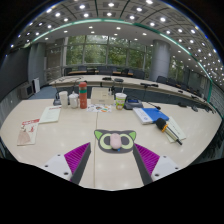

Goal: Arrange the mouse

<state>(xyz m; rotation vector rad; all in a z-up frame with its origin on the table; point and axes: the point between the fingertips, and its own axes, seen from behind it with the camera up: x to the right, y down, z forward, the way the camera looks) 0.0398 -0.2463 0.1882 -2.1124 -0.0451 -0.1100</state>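
— Magenta pads point(76, 155) line our two fingers nearest us, at seven and five o'clock, and we see them spread wide with nothing held between them. Our gripper point(113, 158) hangs above the pale, cream-coloured tabletop point(60, 135).

— And the mouse?

— We see a small pink-and-white rounded mouse point(117, 142) straight ahead at twelve o'clock, just beyond the fingertips and about centred on the gap. It rests on a green cat-face-shaped mouse mat with black ears point(116, 141). We judge its long axis to lie roughly crosswise to our fingers, though it is too small to be sure.

— So the coming move?

— We would go straight forward and down, since the mouse lies dead ahead rather than to either side; if the axis really is crosswise, we may need to turn the wrist so the pads close across its narrow width.

— What lies farther out?

— At two o'clock we see a blue rectangular book or box point(149, 115) with a dark object beside it. At eleven o'clock stand a cluster of bottles and cups point(78, 98), with papers at ten o'clock. Beyond them, more long desks and tall windows.
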